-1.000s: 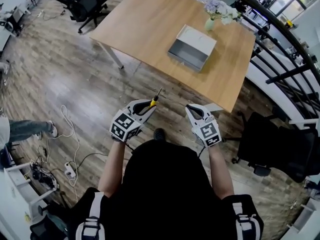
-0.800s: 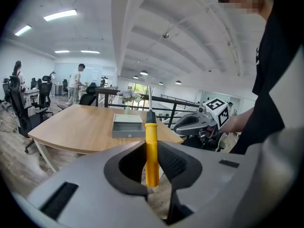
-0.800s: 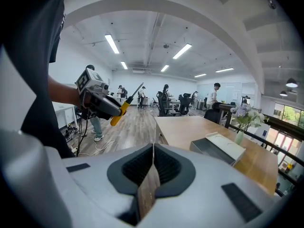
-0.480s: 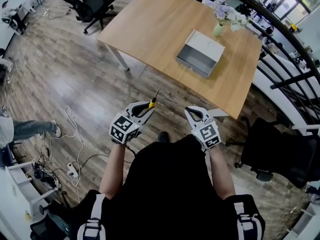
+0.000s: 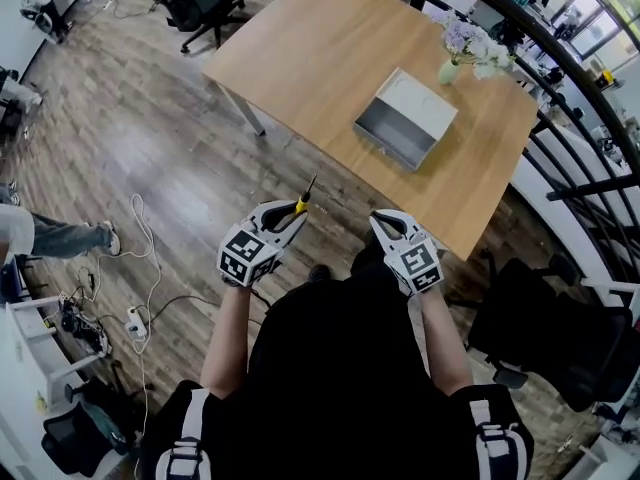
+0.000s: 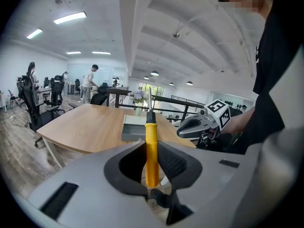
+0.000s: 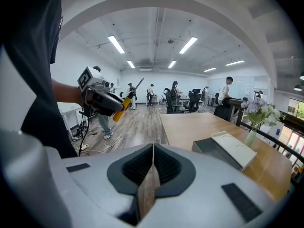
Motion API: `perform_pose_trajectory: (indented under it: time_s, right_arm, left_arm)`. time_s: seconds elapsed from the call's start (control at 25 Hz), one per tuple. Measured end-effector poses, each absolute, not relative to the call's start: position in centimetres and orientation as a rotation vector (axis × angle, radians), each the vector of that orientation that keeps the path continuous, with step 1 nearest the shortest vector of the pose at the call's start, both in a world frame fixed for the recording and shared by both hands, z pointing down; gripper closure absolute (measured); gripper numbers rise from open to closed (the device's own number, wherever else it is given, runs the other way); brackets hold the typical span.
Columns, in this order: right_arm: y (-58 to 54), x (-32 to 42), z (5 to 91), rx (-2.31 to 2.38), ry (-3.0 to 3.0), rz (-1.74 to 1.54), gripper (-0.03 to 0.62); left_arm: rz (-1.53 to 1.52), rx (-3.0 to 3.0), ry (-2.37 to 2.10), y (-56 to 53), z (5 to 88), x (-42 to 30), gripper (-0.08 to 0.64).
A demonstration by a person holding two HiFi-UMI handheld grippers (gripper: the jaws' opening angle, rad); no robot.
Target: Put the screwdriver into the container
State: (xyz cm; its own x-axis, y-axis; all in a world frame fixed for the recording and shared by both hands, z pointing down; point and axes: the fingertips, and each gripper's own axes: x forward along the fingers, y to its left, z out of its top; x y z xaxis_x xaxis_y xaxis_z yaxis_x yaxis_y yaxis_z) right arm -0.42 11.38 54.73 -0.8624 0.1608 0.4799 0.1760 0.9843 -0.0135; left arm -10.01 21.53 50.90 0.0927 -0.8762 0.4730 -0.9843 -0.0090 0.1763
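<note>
The left tool grips a yellow-handled screwdriver, the right tool is closed empty, and a grey metal container lies at one o'clock on the wooden counter.

Your left gripper clamps the yellow-handled screwdriver upright, its shaft pointing away from you. Beyond it, the grey container sits on the wooden tabletop. Your right gripper hangs at the right.
</note>
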Motion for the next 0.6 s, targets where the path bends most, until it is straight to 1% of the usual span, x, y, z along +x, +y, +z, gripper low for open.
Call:
perform_pose_trajectory:
  time_s: [0.32,0.6]
  right_arm:
    - [5.3,-3.7,53.4,-0.377,-2.645,-0.08,0.566]
    - [1.6,-4.7,53.5,-0.441,-2.641,-0.094,0.566]
  left_arm:
    - [0.315,1.814,-1.919,17.0,50.1,-10.7,0.472]
    - [0.367,1.77,-1.951,13.9,49.6,-10.5,0.472]
